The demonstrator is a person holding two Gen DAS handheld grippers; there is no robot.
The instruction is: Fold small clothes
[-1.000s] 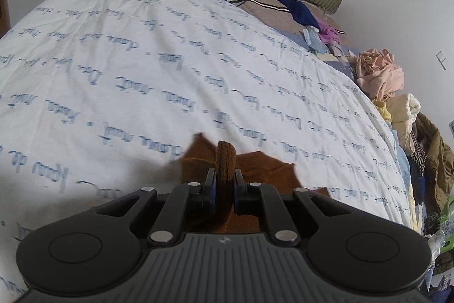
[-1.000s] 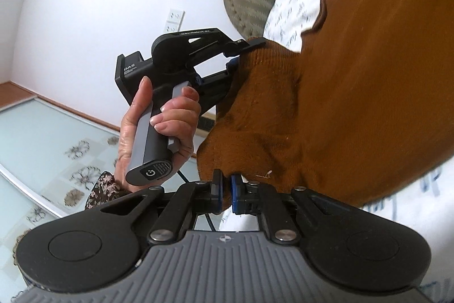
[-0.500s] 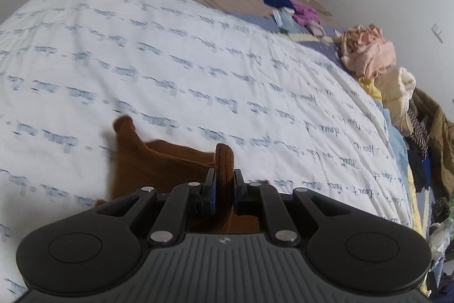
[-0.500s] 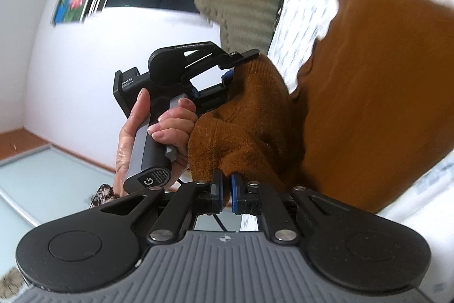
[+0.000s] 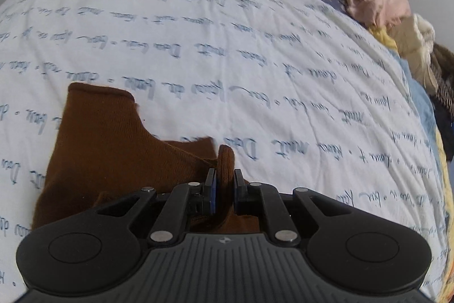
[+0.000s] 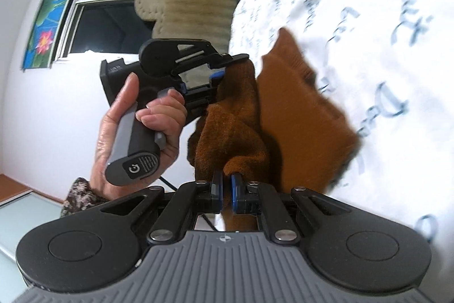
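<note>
The brown knit garment (image 5: 113, 149) is half down on the bed (image 5: 255, 47), its far part already spread on the white script-printed sheet while the near edge is held up off it by both tools. The left gripper (image 5: 225, 183) has its 2 fingers closed on a bunched roll of that near edge, and the right gripper (image 6: 226, 189) is pinched shut on another corner of the same edge, right beside the bed's side. From the right wrist view a hand (image 6: 136, 127) is seen around the left tool's handle, close to the garment. I'd judge the folding barely begun: the piece is only being laid out, no crease is made yet, and it needs flattening before any fold. Beyond the garment, at the bed's far edge, a heap of other clothes (image 5: 380, 4) waits unfolded.
</note>
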